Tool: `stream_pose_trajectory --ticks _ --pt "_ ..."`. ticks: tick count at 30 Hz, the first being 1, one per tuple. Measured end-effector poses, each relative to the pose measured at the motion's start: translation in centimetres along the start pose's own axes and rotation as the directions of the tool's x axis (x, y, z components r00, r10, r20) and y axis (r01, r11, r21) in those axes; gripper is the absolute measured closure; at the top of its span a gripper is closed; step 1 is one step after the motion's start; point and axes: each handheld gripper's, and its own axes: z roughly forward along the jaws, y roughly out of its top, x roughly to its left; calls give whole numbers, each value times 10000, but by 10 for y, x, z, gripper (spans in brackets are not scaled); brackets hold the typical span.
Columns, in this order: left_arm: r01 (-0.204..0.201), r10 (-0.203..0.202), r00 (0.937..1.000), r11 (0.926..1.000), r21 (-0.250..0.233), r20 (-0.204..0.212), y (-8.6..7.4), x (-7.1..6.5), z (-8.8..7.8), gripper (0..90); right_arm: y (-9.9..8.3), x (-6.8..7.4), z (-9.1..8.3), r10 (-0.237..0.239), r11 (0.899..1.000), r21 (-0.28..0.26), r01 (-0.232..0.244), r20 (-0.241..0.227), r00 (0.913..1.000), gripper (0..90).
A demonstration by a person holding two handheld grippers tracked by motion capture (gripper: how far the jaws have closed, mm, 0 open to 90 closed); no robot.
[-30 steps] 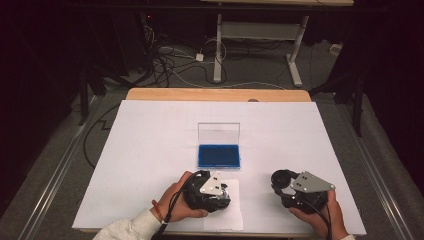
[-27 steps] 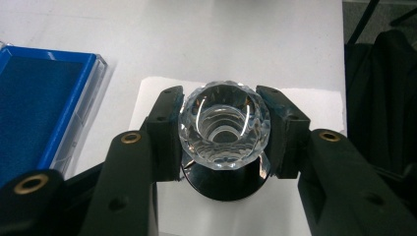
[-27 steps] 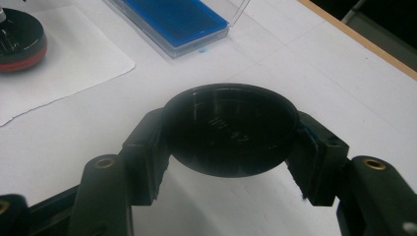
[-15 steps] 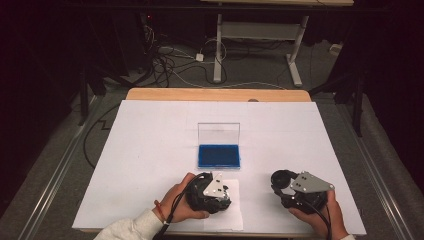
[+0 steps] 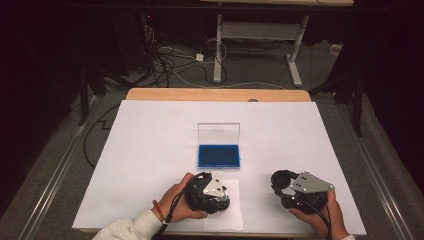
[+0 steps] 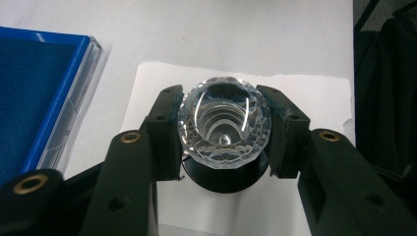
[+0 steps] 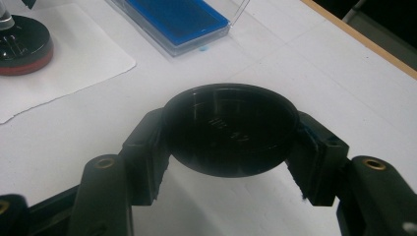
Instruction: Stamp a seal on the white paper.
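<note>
Left gripper clamps crystal stamp; right gripper clamps black cap.

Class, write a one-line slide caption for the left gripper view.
Left gripper clamps a faceted clear knob on a black base, above white paper, beside a blue case.

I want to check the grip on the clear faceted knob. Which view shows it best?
The left gripper view: the faceted knob sits close up, clamped between the jaws. The right gripper view catches its edge at the corner; in the high view the left gripper covers it.
</note>
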Motion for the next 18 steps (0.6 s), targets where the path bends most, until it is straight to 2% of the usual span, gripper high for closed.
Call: stream_pose_trajectory --ticks 5,10,14,18 --pt "-3 4 10000 9998 177 -14 2 0 0 544 1 1 -1 31 9997 -233 -30 23 10000 387" --pt "-41 42 10000 9997 240 -49 3 -1 0 545 0 1 0 -5 9999 -139 4 -11 10000 387" --pt "32 -30 10000 9997 238 -94 4 -2 1 544 2 3 -2 -39 9994 -352 39 -16 10000 387" --pt "46 -44 10000 9996 262 -77 4 -1 0 544 2 3 -1 -22 9996 -275 21 -42 10000 387"
